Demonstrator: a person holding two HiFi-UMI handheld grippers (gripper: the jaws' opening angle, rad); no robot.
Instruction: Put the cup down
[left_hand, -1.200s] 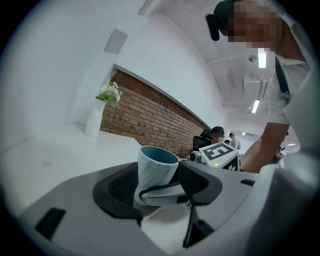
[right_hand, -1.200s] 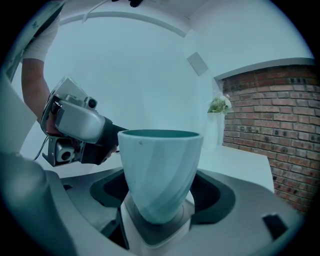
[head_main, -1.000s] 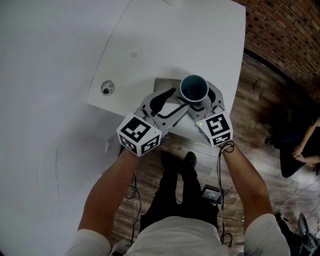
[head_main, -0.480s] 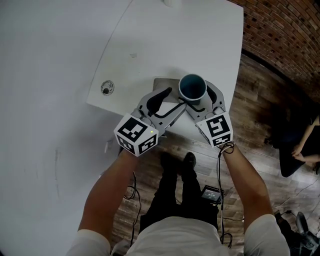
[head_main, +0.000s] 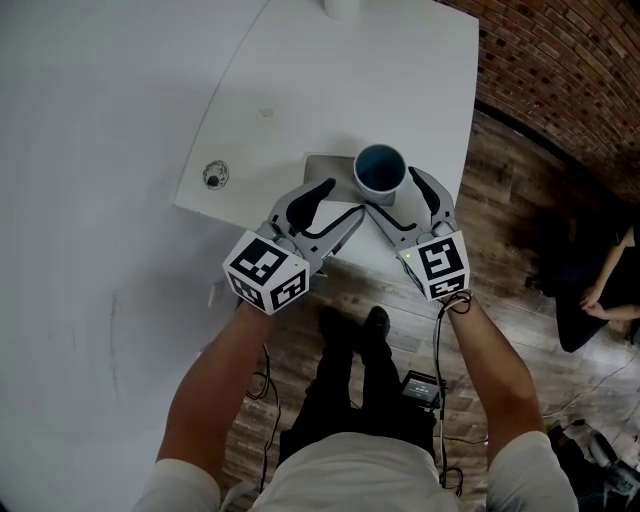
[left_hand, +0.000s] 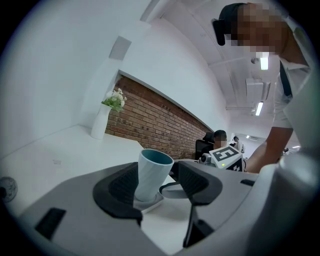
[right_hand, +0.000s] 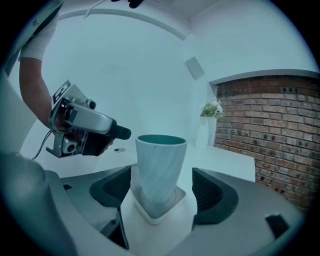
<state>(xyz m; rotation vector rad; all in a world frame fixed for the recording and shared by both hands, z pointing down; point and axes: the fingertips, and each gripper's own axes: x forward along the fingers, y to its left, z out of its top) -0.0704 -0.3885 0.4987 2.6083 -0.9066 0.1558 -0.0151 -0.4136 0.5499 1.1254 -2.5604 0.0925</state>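
A pale blue cup (head_main: 380, 170) stands upright on a small square white saucer (right_hand: 156, 211) near the front edge of the white table (head_main: 300, 90). My right gripper (head_main: 400, 198) is open, one jaw on either side of the cup (right_hand: 160, 167), with a gap on both sides. Just left of the cup, my left gripper (head_main: 335, 205) is open and holds nothing. In the left gripper view the cup (left_hand: 151, 175) and saucer (left_hand: 150, 202) stand just beyond its fingertips, and my left gripper (left_hand: 157, 187) does not touch them.
A white vase with flowers (left_hand: 102, 125) stands at the table's far end. A round cable grommet (head_main: 213, 176) sits in the table's left corner. Wooden floor and a brick wall (head_main: 560, 60) lie to the right, where a seated person (head_main: 600, 290) is.
The cup has gone down and slightly away, onto the saucer. The right gripper's jaws have spread off it. The left gripper drew back a little toward me.
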